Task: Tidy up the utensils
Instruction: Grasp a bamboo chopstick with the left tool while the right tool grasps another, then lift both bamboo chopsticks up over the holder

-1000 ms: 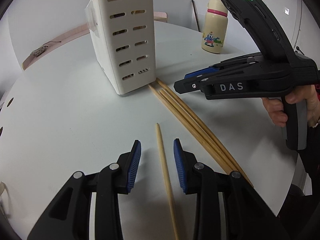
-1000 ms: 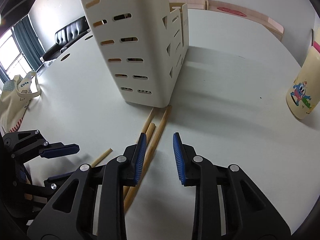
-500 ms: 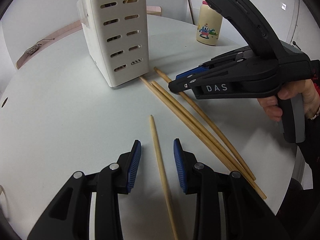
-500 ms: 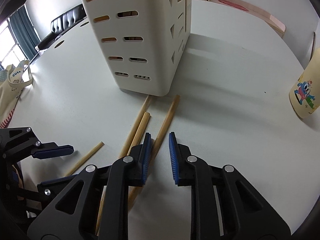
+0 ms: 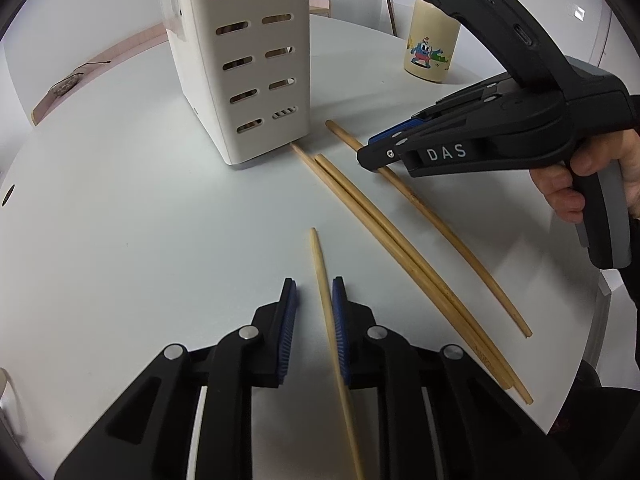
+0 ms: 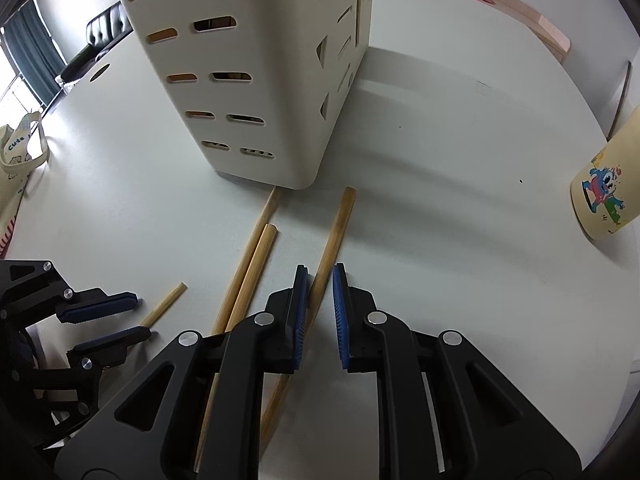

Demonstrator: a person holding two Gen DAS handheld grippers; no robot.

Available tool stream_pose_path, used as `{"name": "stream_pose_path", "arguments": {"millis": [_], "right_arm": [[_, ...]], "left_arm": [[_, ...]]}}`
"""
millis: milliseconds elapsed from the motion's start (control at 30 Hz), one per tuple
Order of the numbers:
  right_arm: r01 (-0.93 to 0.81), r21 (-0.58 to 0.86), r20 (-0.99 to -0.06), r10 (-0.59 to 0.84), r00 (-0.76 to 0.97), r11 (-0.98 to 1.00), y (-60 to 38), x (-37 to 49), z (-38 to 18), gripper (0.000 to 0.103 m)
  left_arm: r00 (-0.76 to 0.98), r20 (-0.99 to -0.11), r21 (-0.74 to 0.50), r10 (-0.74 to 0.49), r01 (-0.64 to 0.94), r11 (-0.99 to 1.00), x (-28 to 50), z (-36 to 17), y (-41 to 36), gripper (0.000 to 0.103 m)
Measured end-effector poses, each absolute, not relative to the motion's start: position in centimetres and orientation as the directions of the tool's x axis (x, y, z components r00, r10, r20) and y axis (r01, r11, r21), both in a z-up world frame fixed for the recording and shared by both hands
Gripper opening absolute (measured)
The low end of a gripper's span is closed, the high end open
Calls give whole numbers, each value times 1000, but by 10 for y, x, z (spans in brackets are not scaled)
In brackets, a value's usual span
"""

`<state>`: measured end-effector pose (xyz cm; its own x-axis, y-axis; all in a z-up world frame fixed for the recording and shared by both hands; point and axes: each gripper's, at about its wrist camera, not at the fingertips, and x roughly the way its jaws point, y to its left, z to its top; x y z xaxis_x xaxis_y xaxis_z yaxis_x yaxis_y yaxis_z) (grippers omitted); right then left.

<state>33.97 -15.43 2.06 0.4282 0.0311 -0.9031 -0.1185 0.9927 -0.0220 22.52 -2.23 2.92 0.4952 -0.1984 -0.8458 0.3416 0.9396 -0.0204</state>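
Note:
A white slotted utensil holder [image 5: 244, 64] stands on the white round table [image 5: 120, 220]; it also shows in the right wrist view [image 6: 256, 72]. Several wooden chopsticks lie in front of it. My left gripper [image 5: 314, 292] is open, its jaws narrowed around a single pale chopstick [image 5: 320, 264] that touches the right pad. My right gripper [image 6: 320, 276] is open, jaws narrowed around another chopstick [image 6: 336, 228] that lies against its left pad. A pair of chopsticks [image 5: 384, 236] lies between the two; the pair shows in the right wrist view [image 6: 248, 268].
A cream bottle with a cartoon print [image 5: 430, 50] stands at the back right of the table; it shows at the right edge of the right wrist view [image 6: 604, 196]. A cloth bag [image 6: 16, 160] and a black sofa [image 6: 104, 28] lie off to the left.
Both grippers' jaws have narrowed around their chopsticks. The right gripper has shifted the rightmost chopstick away from the pair, and both grippers have moved closer to the holder.

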Motion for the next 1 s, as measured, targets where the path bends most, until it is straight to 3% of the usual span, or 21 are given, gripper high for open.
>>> {"name": "stream_pose_path", "arguments": {"millis": [200, 267, 333, 533, 767, 1000], "right_arm": [[-70, -38, -917, -7, 399, 997, -150, 347, 23, 11], [-43, -24, -924, -6, 383, 999, -152, 352, 23, 8], [-19, 5, -932, 12, 361, 1000, -157, 356, 24, 6], [73, 164, -910, 122, 395, 984, -187, 349, 39, 6], [54, 273, -804, 197, 561, 960, -204, 306, 79, 6], [-24, 278, -549, 179, 816, 960, -210, 245, 136, 6]], "left_arm": [[490, -856, 5, -164, 324, 946, 223, 29, -27, 18], [505, -854, 37, -126, 300, 953, 224, 28, -28, 9], [497, -859, 22, -122, 274, 961, 229, 28, -31, 5], [505, -857, 21, -101, 230, 973, 229, 31, -29, 5], [612, -783, 15, -107, 192, 981, 217, 51, -25, 4], [771, -630, 16, -88, 127, 992, 193, 94, -16, 4]]}}
